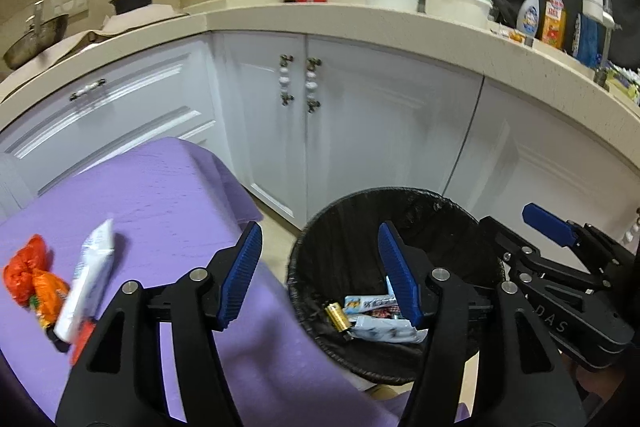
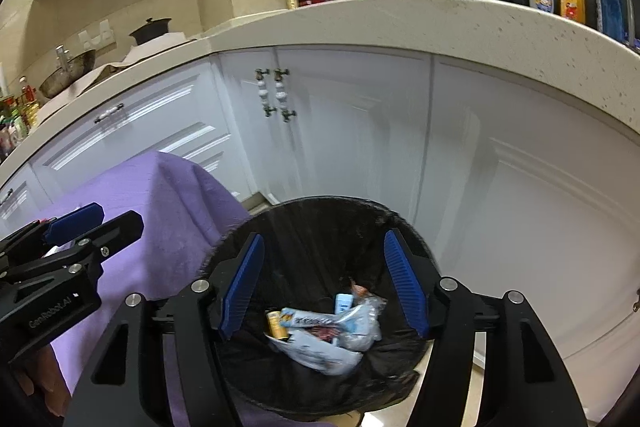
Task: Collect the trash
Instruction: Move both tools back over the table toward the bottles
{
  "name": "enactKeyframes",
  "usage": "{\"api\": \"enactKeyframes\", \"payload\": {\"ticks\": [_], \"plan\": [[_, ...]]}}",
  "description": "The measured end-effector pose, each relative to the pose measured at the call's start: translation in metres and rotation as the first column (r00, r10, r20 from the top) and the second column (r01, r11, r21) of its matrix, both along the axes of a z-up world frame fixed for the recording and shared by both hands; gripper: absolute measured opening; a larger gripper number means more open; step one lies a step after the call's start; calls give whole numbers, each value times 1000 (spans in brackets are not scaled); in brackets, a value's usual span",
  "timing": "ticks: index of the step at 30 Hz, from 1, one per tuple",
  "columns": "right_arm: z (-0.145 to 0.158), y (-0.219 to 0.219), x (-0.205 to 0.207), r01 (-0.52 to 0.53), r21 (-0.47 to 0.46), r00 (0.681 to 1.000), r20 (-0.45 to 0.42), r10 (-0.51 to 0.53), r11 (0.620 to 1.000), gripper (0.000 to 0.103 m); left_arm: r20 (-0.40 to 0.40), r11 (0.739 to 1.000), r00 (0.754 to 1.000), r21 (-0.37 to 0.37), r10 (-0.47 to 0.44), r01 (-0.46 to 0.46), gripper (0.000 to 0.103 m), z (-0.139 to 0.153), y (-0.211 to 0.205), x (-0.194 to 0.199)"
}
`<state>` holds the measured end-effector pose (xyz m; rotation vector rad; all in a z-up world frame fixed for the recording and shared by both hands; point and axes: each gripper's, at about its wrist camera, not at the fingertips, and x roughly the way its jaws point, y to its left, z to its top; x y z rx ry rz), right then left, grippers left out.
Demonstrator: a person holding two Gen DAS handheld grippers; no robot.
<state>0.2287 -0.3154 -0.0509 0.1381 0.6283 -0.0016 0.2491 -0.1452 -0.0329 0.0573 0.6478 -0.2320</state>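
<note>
- The white tube [image 1: 86, 279] on the purple cloth [image 1: 160, 195] is motion-blurred; its print cannot be read.
- The left gripper [image 1: 320, 279] hides part of the bin [image 1: 400, 203] rim.

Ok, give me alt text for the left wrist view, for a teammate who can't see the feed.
The open, empty left gripper hangs between a purple-covered table and a black-lined trash bin holding wrappers and a battery. A white tube and orange wrappers lie on the cloth. The right gripper is beside the bin, with white cabinets behind.
</note>
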Motion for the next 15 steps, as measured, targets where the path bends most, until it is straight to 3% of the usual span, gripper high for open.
{"api": "enactKeyframes", "payload": {"ticks": [15], "plan": [[22,110,-9,-210,2,977,44,210,978,63,55,979,977,-8,204,-204,61,29,112,-44]]}}
